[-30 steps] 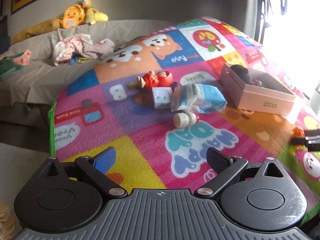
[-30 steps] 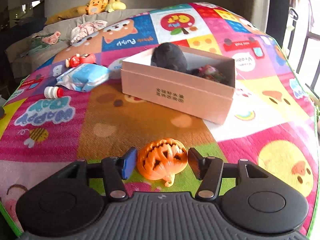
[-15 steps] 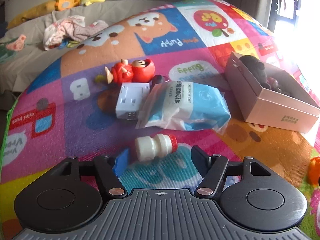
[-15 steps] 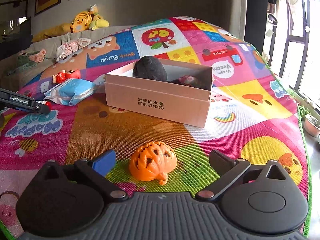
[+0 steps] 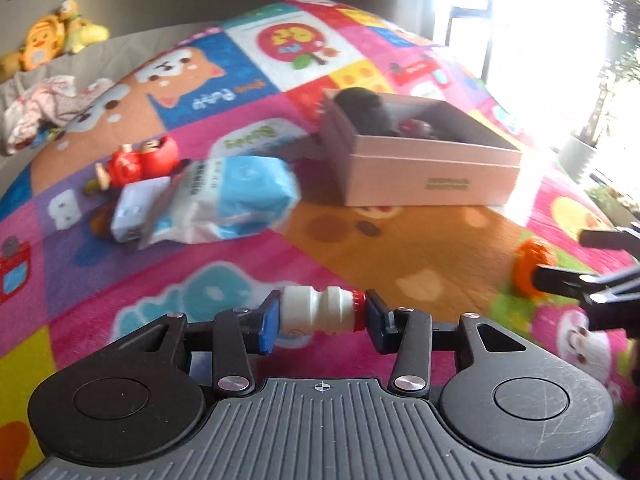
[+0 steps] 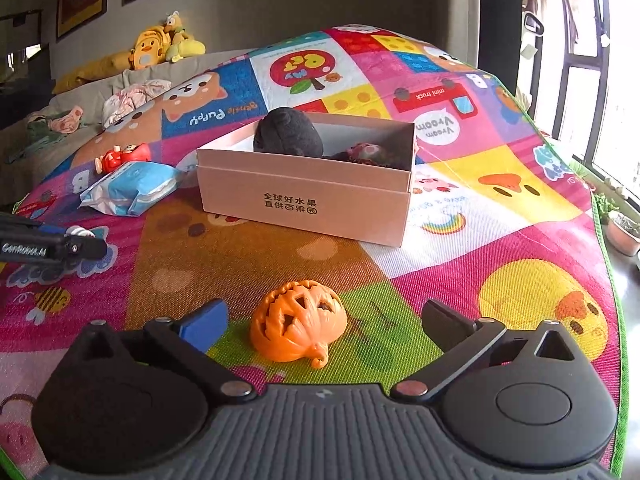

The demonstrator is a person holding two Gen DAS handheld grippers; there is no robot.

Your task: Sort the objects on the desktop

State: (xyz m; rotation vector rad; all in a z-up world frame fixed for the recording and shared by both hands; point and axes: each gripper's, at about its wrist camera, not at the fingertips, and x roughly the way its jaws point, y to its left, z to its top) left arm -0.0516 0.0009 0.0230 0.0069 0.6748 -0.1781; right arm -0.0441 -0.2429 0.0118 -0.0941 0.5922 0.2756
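The left tool (image 5: 318, 317) is clamped on a small white plastic bottle with a red cap (image 5: 320, 312), which lies crosswise between the blue pads, base against one and cap against the other, just above the colourful patchwork play mat (image 5: 400, 248). The right tool (image 6: 324, 320) stands wide apart, its jaws having just been opening; an orange carved pumpkin toy (image 6: 298, 330) sits on the mat between the fingers, touched by neither. Beyond the pumpkin stands an open pale pink cardboard box with printed characters on its side (image 6: 304, 200), holding a dark grey plush lump (image 6: 288, 132) and a small reddish item too unclear to name. To the left of the box lies a blue and white soft packet of wipes (image 6: 130, 188), with a white rectangular plug block (image 5: 136, 210) touching it in the left view, and a red doll figure (image 6: 124, 156) just behind. Farther back, yellow plush toys (image 6: 160, 46) rest on a grey sofa (image 6: 80, 100).
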